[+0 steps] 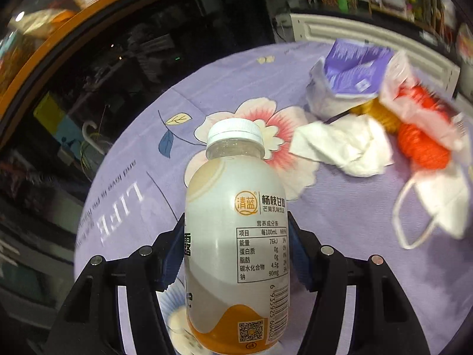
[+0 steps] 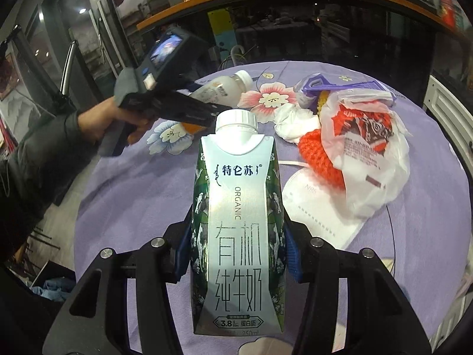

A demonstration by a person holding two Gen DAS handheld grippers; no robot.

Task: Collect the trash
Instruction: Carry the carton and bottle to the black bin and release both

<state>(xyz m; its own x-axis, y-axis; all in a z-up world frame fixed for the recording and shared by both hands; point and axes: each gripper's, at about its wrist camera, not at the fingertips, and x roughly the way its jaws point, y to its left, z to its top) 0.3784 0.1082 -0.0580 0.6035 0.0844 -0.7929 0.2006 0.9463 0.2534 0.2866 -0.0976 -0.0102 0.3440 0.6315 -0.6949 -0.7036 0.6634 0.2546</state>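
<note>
Now both grippers are loaded: the left gripper (image 1: 236,254) clamps a bottle (image 1: 236,236) (white cap, orange base) above the purple cloth (image 1: 340,236), and the right gripper (image 2: 238,254) clamps a milk carton (image 2: 236,222). Farther back on the cloth lie a tissue (image 1: 346,148), mask (image 2: 319,216), plastic bag (image 2: 366,153), orange knit piece (image 2: 319,156) and purple carton (image 1: 354,71).

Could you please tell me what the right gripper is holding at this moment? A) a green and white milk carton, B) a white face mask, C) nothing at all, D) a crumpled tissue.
A: in the right wrist view the right gripper has its fingers closed on both sides of the milk carton.
</note>
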